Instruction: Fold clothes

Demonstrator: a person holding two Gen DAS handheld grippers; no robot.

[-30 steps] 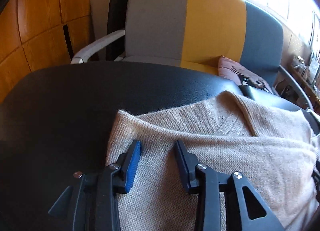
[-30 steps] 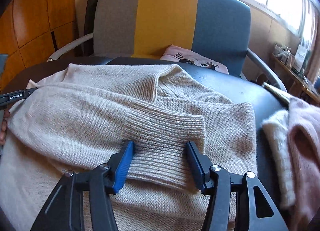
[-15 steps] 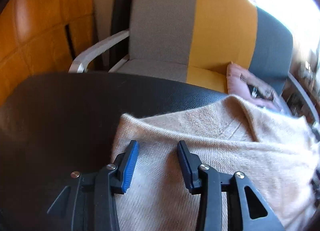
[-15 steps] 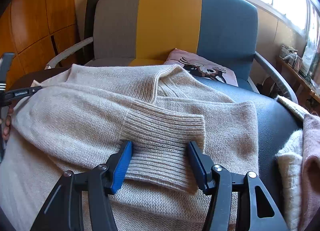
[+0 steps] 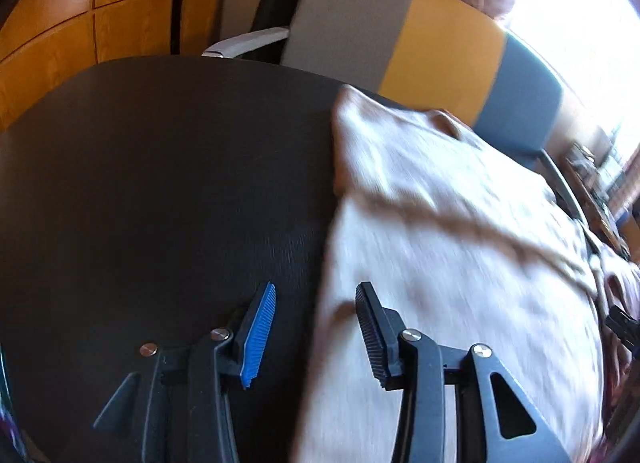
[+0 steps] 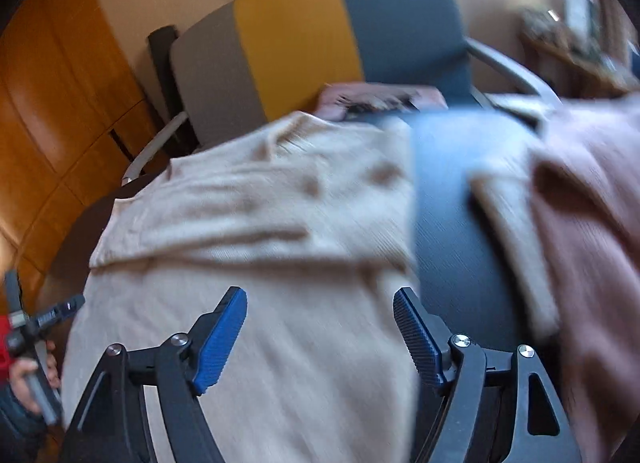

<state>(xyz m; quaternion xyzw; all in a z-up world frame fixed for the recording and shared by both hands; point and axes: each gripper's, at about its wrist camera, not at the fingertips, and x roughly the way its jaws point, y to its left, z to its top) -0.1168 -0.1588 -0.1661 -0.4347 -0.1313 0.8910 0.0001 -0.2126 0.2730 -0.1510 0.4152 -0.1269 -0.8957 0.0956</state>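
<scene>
Right claw (image 6: pixel 320 327), jaws just widened and holding nothing, hangs over the sweater (image 6: pixel 260 231). The left claw (image 5: pixel 316 319), half open and empty, straddles its edge on the surface (image 5: pixel 160 183), likely to fold the body.

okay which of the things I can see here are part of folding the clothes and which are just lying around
Part of the job: beige sweater, left gripper, right gripper, black table.
Just lying around: pink garment, striped armchair, pink cushion.

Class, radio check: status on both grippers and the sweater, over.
Left gripper open, astride sweater edge. Right gripper open, jaws just widened, nothing gripped. Pink garment beside it on table.
</scene>
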